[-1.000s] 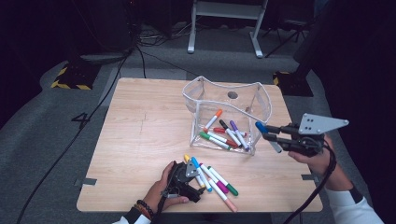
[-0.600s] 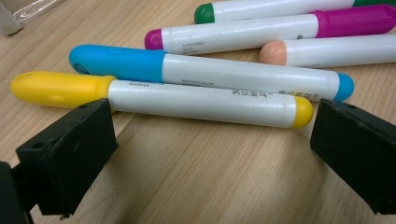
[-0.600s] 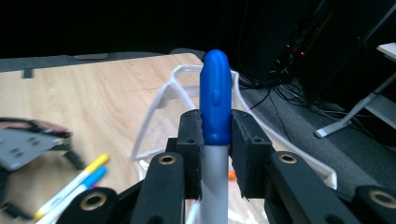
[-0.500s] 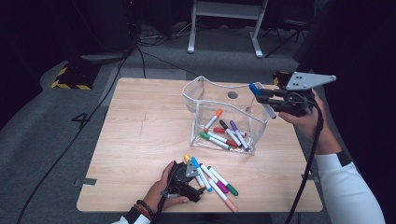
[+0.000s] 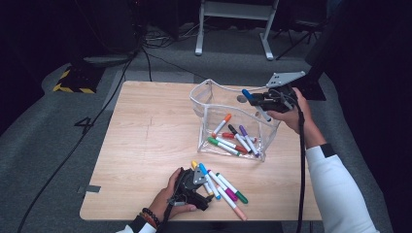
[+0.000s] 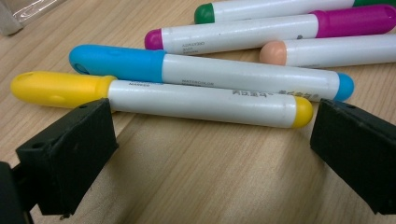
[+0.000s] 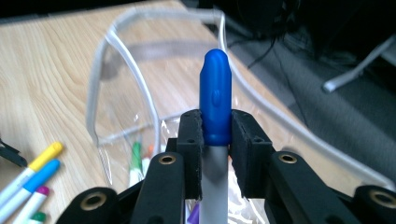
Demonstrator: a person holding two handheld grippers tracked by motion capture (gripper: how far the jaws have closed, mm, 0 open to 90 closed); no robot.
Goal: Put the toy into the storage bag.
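**Two hand-held grippers, one blue marker over the pouch**

Five loose markers lie on the wooden surface near its front edge, beside the left hand-held gripper, whose jaws stand wide apart and hold nothing; in the left gripper view the yellow marker lies crosswise just ahead of them, with the light-blue marker touching it behind. Small grey print runs along both white barrels, too blurred to read. Farther back on the surface stands the clear plastic pouch, open at the top, with several markers inside. Above its far right rim the right hand-held gripper is clamped narrowly on the blue marker, gripping it at the base of the cap. From the high view its long axis runs roughly level, blue cap pointing left and away over the pouch's opening, white barrel trailing back toward the hand.
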